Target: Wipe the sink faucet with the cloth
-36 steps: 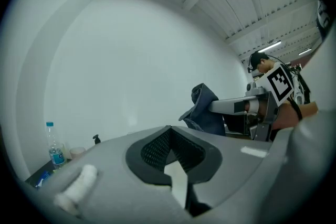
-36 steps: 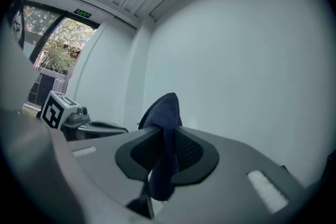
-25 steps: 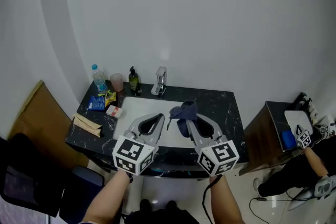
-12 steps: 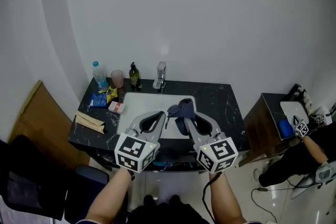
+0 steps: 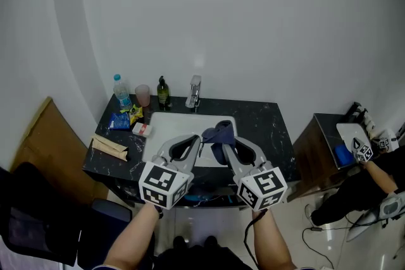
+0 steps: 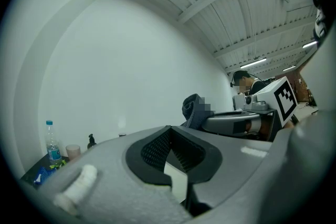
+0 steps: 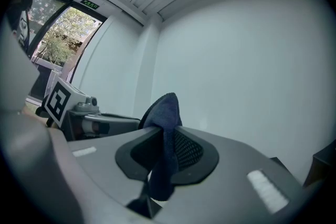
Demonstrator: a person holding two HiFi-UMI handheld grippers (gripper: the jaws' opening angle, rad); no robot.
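A chrome faucet (image 5: 193, 92) stands at the back rim of the white sink (image 5: 166, 125), set in a dark marbled counter. My right gripper (image 5: 226, 140) hovers above the sink's front right, shut on a dark blue cloth (image 5: 219, 133) that bunches up over its tips; the cloth (image 7: 164, 128) hangs between its jaws in the right gripper view. My left gripper (image 5: 196, 139) is beside it on the left, shut and holding nothing. In the left gripper view the jaws (image 6: 169, 131) meet at the tips, with the cloth (image 6: 193, 110) to their right.
At the counter's back left stand a water bottle (image 5: 119, 92), a pink cup (image 5: 142, 95) and a dark soap bottle (image 5: 163, 92). Snack packets (image 5: 121, 119) and a brown paper bag (image 5: 109, 147) lie on the left. A dark side cabinet (image 5: 326, 145) stands on the right.
Both grippers stay side by side with the cloth in the right one. The view has shifted slightly, so the sink and counter sit a little lower in the picture.
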